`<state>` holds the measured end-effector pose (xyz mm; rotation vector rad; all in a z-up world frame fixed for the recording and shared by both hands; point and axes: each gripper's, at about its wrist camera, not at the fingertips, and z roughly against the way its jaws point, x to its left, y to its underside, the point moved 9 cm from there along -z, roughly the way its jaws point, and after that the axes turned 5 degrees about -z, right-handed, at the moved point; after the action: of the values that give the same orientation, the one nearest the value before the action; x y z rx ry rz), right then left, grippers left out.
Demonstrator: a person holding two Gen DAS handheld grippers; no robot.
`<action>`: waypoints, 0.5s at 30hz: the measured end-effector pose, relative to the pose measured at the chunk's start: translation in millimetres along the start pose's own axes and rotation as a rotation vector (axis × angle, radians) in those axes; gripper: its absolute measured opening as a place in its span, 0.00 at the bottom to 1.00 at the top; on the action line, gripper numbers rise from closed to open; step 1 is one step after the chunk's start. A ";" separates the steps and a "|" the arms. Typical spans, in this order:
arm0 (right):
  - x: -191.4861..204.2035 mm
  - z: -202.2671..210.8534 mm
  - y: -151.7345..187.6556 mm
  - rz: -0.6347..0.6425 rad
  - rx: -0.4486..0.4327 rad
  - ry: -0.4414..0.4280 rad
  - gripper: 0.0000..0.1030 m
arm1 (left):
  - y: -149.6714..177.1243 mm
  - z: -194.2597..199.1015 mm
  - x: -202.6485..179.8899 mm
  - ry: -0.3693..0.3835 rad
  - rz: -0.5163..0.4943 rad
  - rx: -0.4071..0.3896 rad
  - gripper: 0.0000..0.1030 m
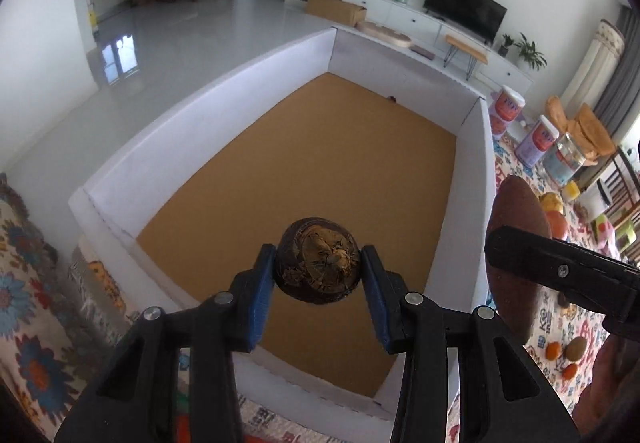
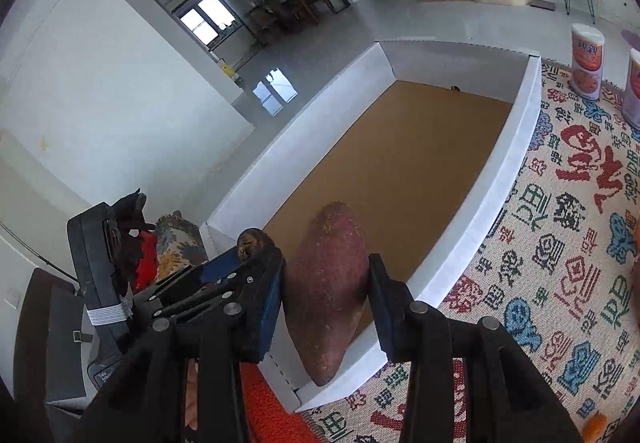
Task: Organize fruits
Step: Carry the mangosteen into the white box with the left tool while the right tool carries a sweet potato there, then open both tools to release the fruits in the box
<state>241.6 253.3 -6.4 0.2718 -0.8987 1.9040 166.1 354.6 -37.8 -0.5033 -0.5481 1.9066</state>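
Observation:
My left gripper (image 1: 319,269) is shut on a dark round fruit with a brown dried top (image 1: 318,261) and holds it above the near end of a white box with a brown floor (image 1: 208,123). My right gripper (image 2: 326,285) is shut on a long reddish-purple sweet potato (image 2: 326,283) and holds it over the near corner of the same box (image 2: 516,147). The sweet potato also shows in the left wrist view (image 1: 516,211), to the right of the box wall. The left gripper with its fruit (image 2: 250,239) shows at the left of the right wrist view.
The box lies on a patterned tablecloth (image 2: 560,243). Small orange and brown fruits (image 1: 568,353) lie on the cloth at the right. Two white and orange canisters (image 2: 586,61) stand beyond the box. More food items (image 1: 556,219) sit further right.

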 end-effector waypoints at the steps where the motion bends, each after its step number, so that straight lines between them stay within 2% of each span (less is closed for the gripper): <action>1: 3.4 -15.0 2.6 0.005 0.016 0.015 0.40 | 4.5 -4.4 3.1 -0.001 0.004 0.009 0.43; 3: 0.8 -41.1 11.4 0.004 0.053 0.052 0.40 | 11.2 -8.4 7.5 -0.011 0.002 0.006 0.45; 5: -0.9 -57.9 20.0 0.008 0.075 0.084 0.40 | 12.4 -9.3 9.8 -0.035 -0.014 -0.007 0.58; 6: -2.0 -62.2 22.6 0.010 0.074 0.092 0.40 | 12.4 -8.3 9.8 -0.046 -0.022 -0.017 0.69; 7: -7.0 -67.6 21.9 0.007 0.066 0.099 0.40 | 11.7 -5.7 9.2 -0.054 -0.030 -0.033 0.76; 8: -8.3 -66.3 21.8 -0.001 0.052 0.094 0.41 | 10.8 -2.0 7.7 -0.063 -0.037 -0.053 0.77; 11: -18.0 -45.5 16.9 -0.003 -0.019 0.099 0.51 | 10.4 12.2 -5.3 -0.052 -0.059 -0.106 0.80; 13: -25.2 -19.0 14.9 0.021 -0.085 0.124 0.56 | 14.0 25.5 -23.6 -0.016 -0.082 -0.144 0.85; 15: -39.2 12.8 16.4 0.036 -0.143 0.154 0.59 | 21.2 36.4 -52.5 0.031 -0.123 -0.170 0.85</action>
<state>245.0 213.6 -26.1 0.0228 -0.9346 1.8555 149.1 293.3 -15.8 -0.5945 -0.7087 1.7416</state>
